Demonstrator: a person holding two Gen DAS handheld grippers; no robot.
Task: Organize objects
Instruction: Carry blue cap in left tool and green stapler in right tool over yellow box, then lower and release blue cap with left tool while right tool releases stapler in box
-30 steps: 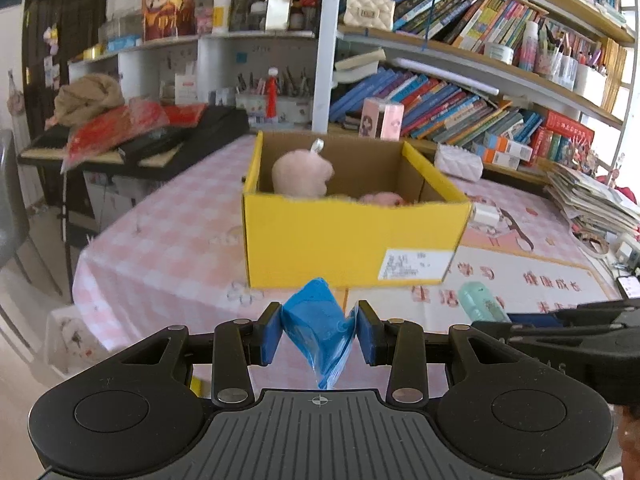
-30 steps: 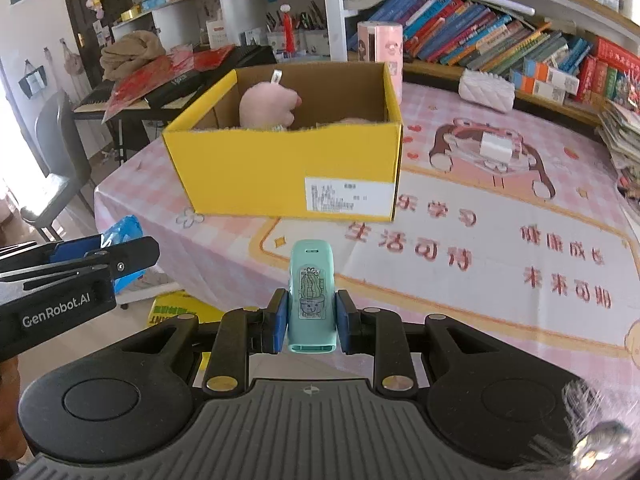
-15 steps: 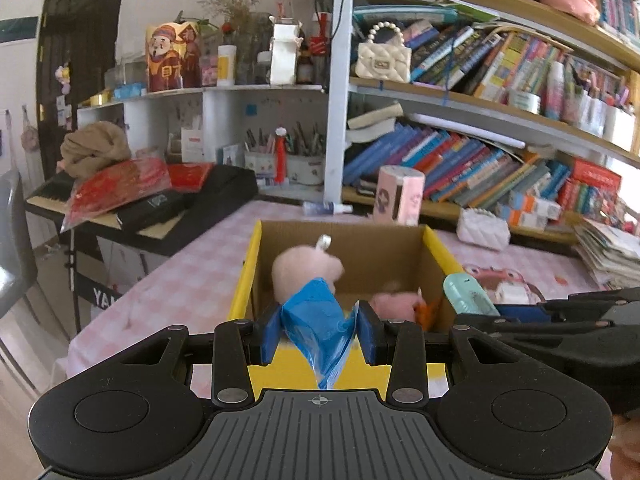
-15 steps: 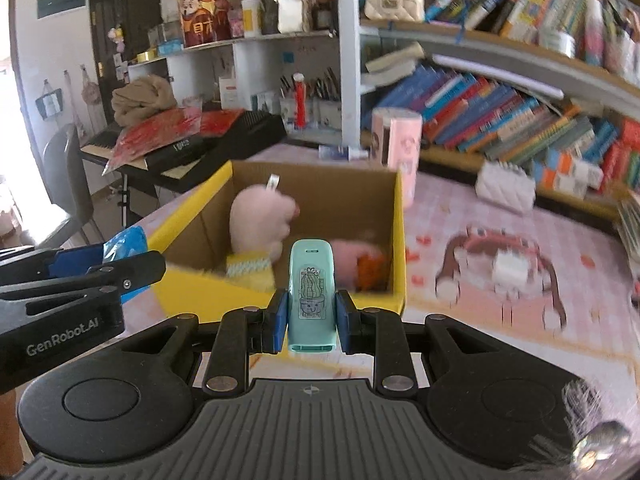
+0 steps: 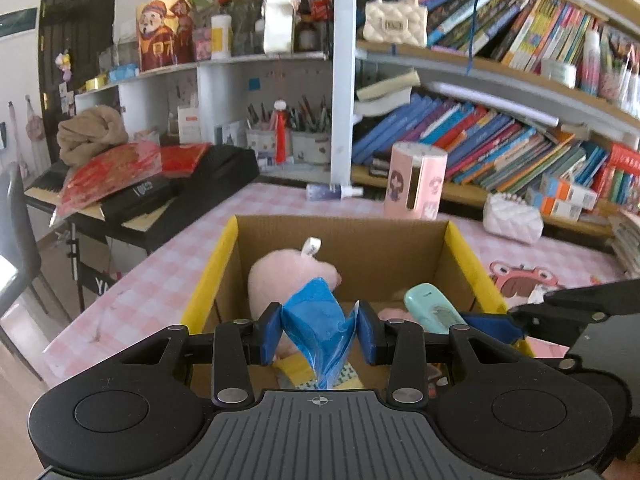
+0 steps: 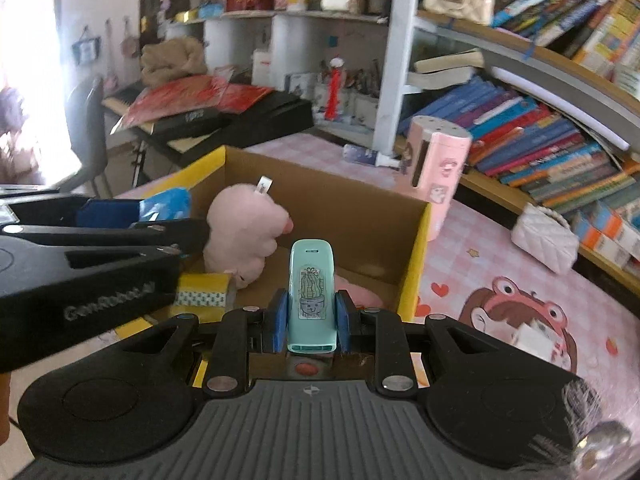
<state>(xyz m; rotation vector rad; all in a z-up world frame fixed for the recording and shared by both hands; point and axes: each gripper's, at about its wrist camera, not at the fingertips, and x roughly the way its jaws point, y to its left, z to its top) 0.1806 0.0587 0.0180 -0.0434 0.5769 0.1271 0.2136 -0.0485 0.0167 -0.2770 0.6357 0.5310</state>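
My left gripper is shut on a crumpled blue plastic packet and holds it over the open yellow cardboard box. My right gripper is shut on a mint-green case with a cactus sticker, also over the box. The case shows in the left wrist view, the packet in the right wrist view. A pink plush toy lies inside the box with other soft pink things.
The box stands on a pink checked tablecloth. A pink cylindrical holder and a small bottle stand behind it. A white quilted pouch lies at the right. Bookshelves run behind, a keyboard stand at left.
Both grippers have moved forward and up from in front of the box to over its open top, each still holding its object.
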